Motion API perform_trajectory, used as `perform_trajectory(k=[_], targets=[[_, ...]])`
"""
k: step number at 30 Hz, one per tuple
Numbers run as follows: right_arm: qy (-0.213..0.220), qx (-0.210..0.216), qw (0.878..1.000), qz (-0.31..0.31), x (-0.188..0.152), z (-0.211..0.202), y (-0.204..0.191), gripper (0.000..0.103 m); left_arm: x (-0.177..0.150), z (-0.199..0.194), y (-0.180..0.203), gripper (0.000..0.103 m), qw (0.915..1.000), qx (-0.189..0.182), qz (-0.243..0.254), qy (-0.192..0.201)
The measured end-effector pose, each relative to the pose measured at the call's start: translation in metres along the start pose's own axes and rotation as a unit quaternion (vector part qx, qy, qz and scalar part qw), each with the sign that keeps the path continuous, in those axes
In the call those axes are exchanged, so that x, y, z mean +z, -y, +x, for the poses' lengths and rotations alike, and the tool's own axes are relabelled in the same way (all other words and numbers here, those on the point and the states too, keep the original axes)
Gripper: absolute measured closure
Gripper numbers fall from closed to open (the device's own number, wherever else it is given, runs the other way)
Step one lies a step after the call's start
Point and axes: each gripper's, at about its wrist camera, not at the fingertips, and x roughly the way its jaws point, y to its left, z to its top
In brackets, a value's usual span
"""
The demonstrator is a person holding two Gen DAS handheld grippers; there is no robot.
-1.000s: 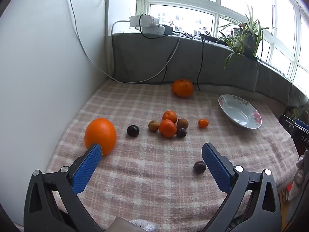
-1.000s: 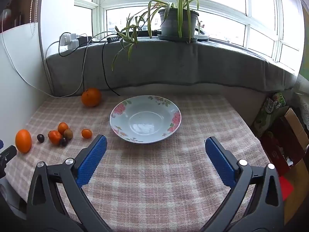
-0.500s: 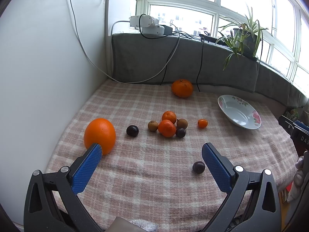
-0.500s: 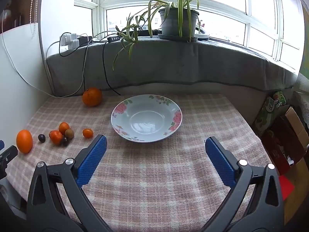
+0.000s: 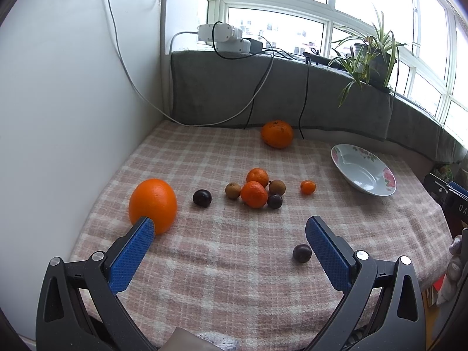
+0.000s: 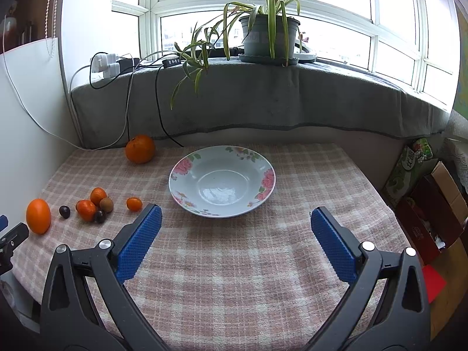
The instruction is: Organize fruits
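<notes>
**Operator:** The left tool hangs spread wide and empty above the tabletop; the right tool is likewise wide and empty, facing the floral bowl. Which fruit goes first?

**Instructor:** My advice is the dark plum, just beside the left tool's right finger. The large orange sits by the other finger; the cluster lies farther off. Centre the plum between both pads, lower until they straddle it, close gently since round fruit rolls, then carry it to the bowl.
</notes>
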Motion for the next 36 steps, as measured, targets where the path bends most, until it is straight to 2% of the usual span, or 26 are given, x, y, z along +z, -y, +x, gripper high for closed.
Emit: perform_trajectory(k=[36], targets=[[-0.001,0.001,1.000,-0.001,0.0001,-0.0014,-0.0028,0.000,-0.0020,0.0014,-0.0022,0.001,1.0000,0.002,-0.005,-0.001]])
